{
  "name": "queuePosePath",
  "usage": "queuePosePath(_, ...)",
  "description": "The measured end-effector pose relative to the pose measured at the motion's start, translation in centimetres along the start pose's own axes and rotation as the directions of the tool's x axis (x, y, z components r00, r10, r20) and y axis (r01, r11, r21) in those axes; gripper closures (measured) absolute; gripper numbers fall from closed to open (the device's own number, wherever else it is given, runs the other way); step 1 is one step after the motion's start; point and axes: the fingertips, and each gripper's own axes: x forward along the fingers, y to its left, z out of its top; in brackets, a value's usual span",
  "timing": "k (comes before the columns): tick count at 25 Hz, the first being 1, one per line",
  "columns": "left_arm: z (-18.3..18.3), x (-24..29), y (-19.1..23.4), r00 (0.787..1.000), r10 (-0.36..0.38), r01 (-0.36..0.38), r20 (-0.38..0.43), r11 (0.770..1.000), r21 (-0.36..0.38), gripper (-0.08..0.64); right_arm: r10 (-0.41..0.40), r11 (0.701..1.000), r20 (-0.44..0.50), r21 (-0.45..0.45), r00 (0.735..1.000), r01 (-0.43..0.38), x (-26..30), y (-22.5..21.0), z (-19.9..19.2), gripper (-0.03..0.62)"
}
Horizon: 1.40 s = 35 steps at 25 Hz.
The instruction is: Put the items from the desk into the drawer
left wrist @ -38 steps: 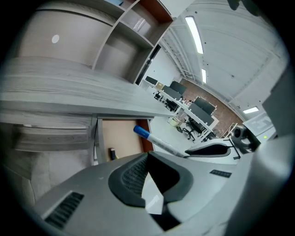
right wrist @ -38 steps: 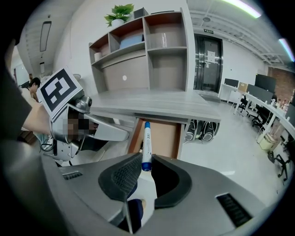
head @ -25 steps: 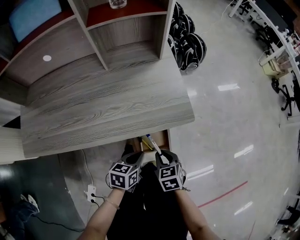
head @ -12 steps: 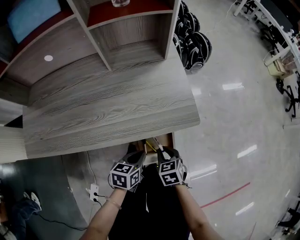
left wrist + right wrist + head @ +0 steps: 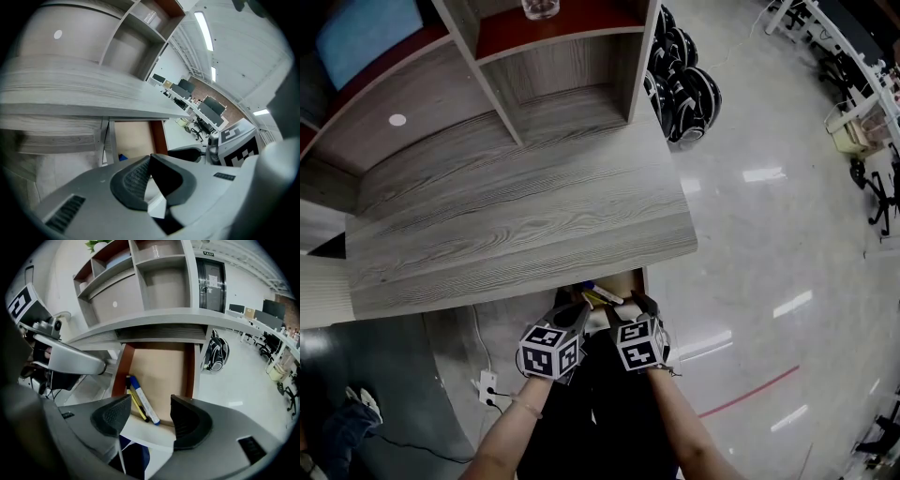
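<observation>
Your right gripper (image 5: 150,411) had just been opening. Its jaws stood wide apart with nothing between them, hanging over the front of the open drawer (image 5: 190,373) beneath the desk (image 5: 516,225). The marker (image 5: 143,403) lay on the drawer's tan floor along the left wall, its near end by the white front panel. It had a white barrel, a blue cap at the far end and a blue tip at the near end. A slim yellow pen (image 5: 136,405) with dark ends lay against its left side. Your left gripper (image 5: 150,157) sat at the drawer's left front corner with its jaw tips drawn together. A white edge showed in the gap behind them.
</observation>
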Motion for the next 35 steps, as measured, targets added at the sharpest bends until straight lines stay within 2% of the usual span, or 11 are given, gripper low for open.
queuePosePath(8, 0.9, -1.0, -1.1, 1.0, -0.02, 0.019, 0.024, 1.0, 0.011, 0.533, 0.017, 1.0, 0.027, 0.007, 0.999, -0.018, -1.5, 0.9, 0.1, 0.351)
queuePosePath(19, 0.7, -3.0, -3.0, 0.998, -0.04, 0.039, 0.039, 0.999, 0.034, 0.533, 0.001, 0.999, 0.076, 0.044, 0.997, -0.004, -5.0, 1.5, 0.8, 0.362)
queuePosePath(25, 1.5, -4.3, -4.7, 0.996, -0.063, 0.059, 0.062, 0.996, 0.062, 0.534, 0.044, 0.997, 0.137, 0.059, 0.99, -0.052, -6.9, 2.8, 2.0, 0.373)
queuePosePath(26, 1.7, -4.6, -4.9, 0.996, -0.065, 0.06, 0.066, 0.996, 0.071, 0.533, 0.048, 0.997, 0.153, 0.058, 0.987, -0.057, -7.3, 2.9, 2.4, 0.391)
queuePosePath(29, 2.7, -5.7, -5.5, 0.994, -0.068, 0.058, 0.086, 0.992, 0.108, 0.532, 0.063, 0.996, 0.205, 0.047, 0.977, -0.074, -8.5, 3.4, 4.0, 0.514)
queuePosePath(32, 4.2, -6.7, -6.0, 0.99, -0.071, 0.054, 0.12, 0.989, 0.137, 0.533, 0.094, 0.993, 0.253, 0.045, 0.963, -0.109, -9.4, 3.8, 5.6, 0.544)
queuePosePath(35, 5.5, -7.7, -6.9, 0.984, -0.087, 0.064, 0.153, 0.987, 0.147, 0.533, 0.084, 0.994, 0.314, 0.044, 0.946, -0.103, -10.7, 3.7, 7.1, 0.592)
